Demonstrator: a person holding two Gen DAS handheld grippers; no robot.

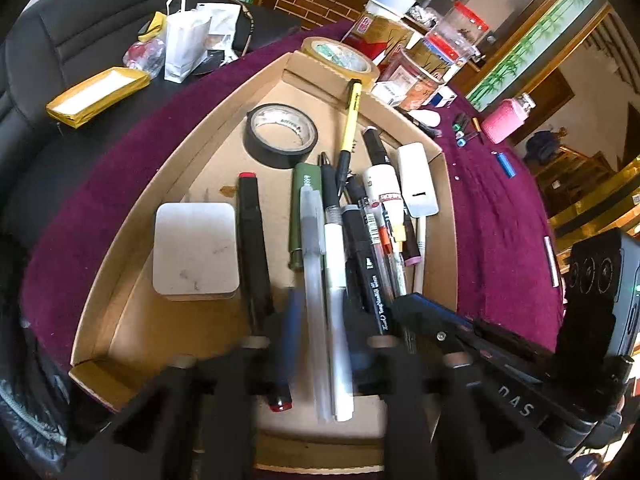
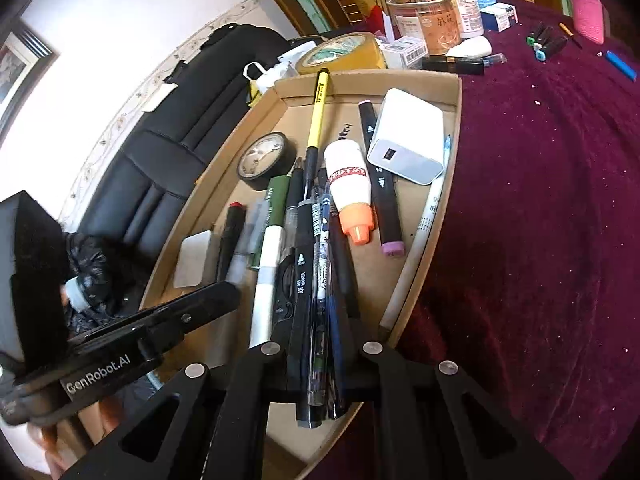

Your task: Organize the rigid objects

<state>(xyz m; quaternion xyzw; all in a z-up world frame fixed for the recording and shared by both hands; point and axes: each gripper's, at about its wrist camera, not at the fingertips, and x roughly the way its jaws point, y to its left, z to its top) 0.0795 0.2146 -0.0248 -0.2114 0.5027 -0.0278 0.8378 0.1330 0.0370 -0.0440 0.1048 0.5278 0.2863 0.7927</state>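
Pens and markers (image 1: 352,248) lie packed side by side in a shallow cardboard tray (image 1: 132,236) that sits on a purple cloth (image 1: 500,216), straight ahead of both grippers. Ahead and to the left of the left gripper (image 1: 320,344), a white rounded block (image 1: 196,250) rests on the tray floor, with a black marker with red ends (image 1: 254,248) just beside it. Farther ahead lies a roll of black tape (image 1: 281,135), and beyond it a yellow-and-black pen (image 1: 350,120) leans on the far wall. A roll of tan tape (image 1: 340,58) sits just past the tray.

The left gripper's jaws stand partly apart with a frosted pen (image 1: 316,300) and a white pen (image 1: 338,300) lying between them, untouched so far as can be seen. The right gripper (image 2: 318,350) is closed on a bundle of black pens (image 2: 316,320). Ahead of it lie a white bottle with an orange cap (image 2: 350,192), a black marker with a purple end (image 2: 384,200) and a white charger (image 2: 408,136).

"GenRobot.AI" is printed on the left gripper's body in the right wrist view; "DAS" shows on the right gripper's body in the left wrist view. Print on the pens is too small to read.
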